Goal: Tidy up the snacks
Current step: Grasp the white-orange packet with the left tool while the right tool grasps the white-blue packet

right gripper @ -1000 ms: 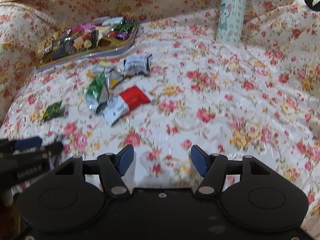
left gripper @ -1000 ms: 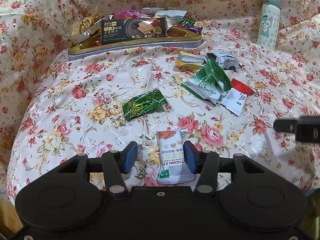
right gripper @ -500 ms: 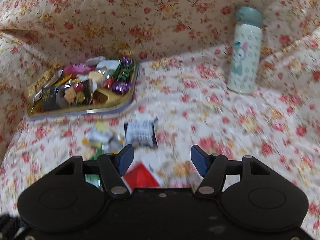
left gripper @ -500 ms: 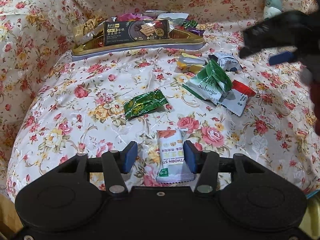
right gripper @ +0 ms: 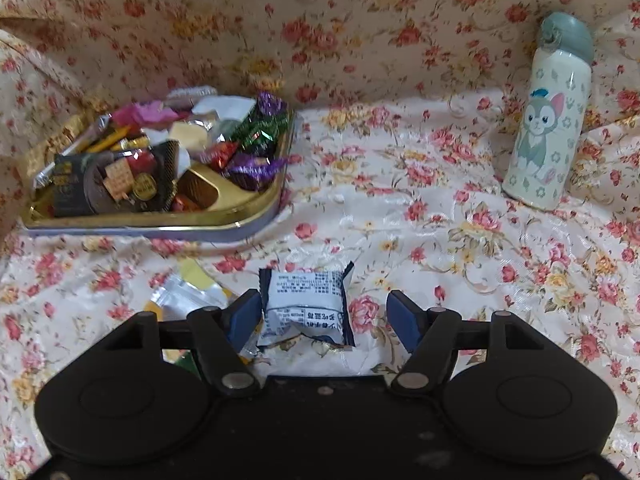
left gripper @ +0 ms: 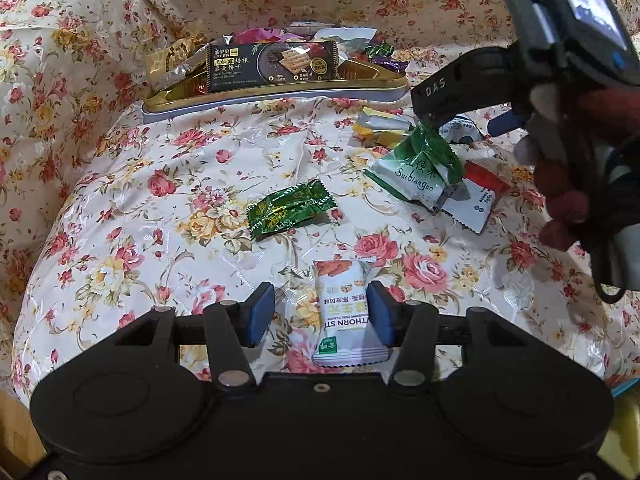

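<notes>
A gold tray (left gripper: 276, 94) full of snacks sits at the back of the floral cloth; it also shows in the right wrist view (right gripper: 160, 222). My left gripper (left gripper: 320, 316) is open, with a white hawthorn snack pack (left gripper: 346, 320) lying between its fingers against the right pad. A green candy (left gripper: 292, 210), a green-white pack (left gripper: 420, 168) and a red-white pack (left gripper: 476, 196) lie loose. My right gripper (right gripper: 326, 316) is open around a white and dark blue packet (right gripper: 306, 304), near its left finger. The right gripper also shows in the left wrist view (left gripper: 500, 92).
A cat-print bottle (right gripper: 548, 120) stands at the back right. Yellow-wrapped snacks (right gripper: 188, 292) lie left of the right gripper; they also show in the left wrist view (left gripper: 380, 128). The cloth rises in folds behind and to the left of the tray.
My right gripper has moved forward and left over the loose snacks until the white and dark blue packet sits between its fingers. My left gripper has stayed put over the hawthorn pack.
</notes>
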The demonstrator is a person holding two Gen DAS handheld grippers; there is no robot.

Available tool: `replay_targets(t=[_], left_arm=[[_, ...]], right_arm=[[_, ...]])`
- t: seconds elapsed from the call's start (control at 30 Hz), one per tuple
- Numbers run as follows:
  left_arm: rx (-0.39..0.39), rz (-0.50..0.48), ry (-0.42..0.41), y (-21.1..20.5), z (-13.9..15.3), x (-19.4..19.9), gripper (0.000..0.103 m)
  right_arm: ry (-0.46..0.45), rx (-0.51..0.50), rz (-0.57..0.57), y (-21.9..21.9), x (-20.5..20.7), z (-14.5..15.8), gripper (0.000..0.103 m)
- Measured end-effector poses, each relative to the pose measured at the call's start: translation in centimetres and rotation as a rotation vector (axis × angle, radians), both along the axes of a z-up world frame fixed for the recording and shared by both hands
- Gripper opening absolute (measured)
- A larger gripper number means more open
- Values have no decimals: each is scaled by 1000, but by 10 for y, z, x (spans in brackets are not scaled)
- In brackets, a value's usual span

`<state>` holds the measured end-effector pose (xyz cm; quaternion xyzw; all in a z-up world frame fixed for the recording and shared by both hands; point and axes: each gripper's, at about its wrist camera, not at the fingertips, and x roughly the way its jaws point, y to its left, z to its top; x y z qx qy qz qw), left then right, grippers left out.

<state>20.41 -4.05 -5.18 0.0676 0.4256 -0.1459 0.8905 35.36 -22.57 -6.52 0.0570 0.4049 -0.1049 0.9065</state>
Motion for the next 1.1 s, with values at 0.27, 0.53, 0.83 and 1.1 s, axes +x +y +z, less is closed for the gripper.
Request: replay_targets(t=[0.27, 0.53, 0.83, 1.1], left_arm=[[-1, 1, 3, 0, 0, 0, 57], [-5, 2, 15, 0, 0, 2, 57], [-4, 6, 36, 0, 0, 7, 57], [-3, 17, 69, 0, 2, 11, 57]], right_arm=[[7, -26, -1, -1, 3, -7, 53], [10, -12, -28, -14, -26, -1, 51], [18, 53, -62, -34, -105, 8, 51], [10, 106, -65, -30, -164, 8, 51]])
